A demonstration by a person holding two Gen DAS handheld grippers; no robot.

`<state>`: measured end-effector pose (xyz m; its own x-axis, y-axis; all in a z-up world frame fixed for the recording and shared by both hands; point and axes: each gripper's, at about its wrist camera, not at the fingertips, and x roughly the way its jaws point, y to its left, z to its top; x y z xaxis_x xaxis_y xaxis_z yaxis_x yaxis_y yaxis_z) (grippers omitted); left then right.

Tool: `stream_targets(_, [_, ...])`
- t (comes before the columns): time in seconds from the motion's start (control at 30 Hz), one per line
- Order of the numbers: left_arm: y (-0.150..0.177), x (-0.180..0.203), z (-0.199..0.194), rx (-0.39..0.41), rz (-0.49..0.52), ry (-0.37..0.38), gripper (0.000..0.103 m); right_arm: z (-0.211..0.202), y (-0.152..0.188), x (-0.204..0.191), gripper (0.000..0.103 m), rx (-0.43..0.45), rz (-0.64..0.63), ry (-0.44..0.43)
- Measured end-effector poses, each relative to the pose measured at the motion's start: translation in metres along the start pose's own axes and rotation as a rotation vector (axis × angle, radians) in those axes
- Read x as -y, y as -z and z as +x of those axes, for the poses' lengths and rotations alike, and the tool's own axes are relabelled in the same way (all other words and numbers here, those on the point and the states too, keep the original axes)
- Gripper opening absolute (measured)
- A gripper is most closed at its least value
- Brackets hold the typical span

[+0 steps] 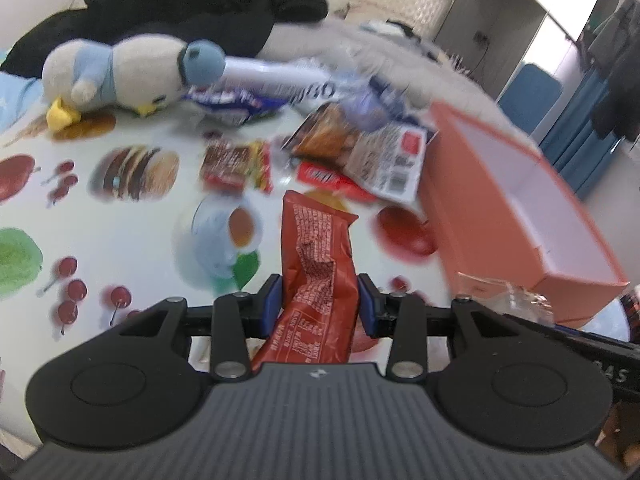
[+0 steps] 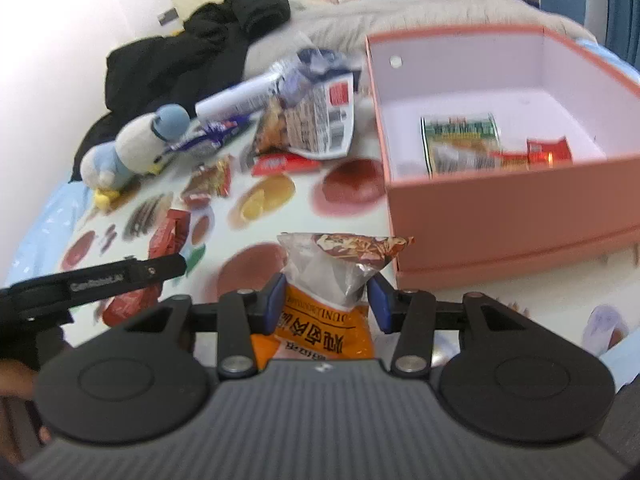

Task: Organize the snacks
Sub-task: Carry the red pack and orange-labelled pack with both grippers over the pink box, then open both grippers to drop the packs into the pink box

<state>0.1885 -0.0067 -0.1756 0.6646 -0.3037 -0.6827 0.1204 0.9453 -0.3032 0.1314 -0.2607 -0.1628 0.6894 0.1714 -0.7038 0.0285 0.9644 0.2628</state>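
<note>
The left gripper is clamped on a red snack packet above the picture-printed tablecloth, while the right gripper pinches an orange-and-clear snack bag just beside the pink box, which already holds what look like two or three packets.

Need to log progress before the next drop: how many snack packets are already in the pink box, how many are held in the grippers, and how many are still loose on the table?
In the pink box: 2 (green packet, small red packet)
Held: 2 (red packet in left gripper, orange packet in right gripper)
Loose on the table: about 5, pile blurred
Total: about 9
</note>
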Motion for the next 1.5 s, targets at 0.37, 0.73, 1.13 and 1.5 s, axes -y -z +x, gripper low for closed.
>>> stream_targets(0.37, [-0.024,0.052,-0.058,0.105,0.057,0.075,0.045,-0.055,-0.041,0.002,0.047,0.154,-0.012,-0.027])
stream_targets(0.73, [-0.051,0.119,-0.087,0.181,0.179,0.183,0.045,-0.11,-0.072,0.02,0.047,0.26,0.013,-0.014])
stream_targets(1.13, [-0.056,0.194,-0.036,0.097,0.217,0.337,0.045,-0.127,-0.083,0.073,0.047,0.3,0.062,0.133])
stream_targets(1.5, [-0.081,0.217,0.064,-0.036,0.222,0.336,0.046,-0.079,-0.104,0.116,0.047,0.205,0.124,0.175])
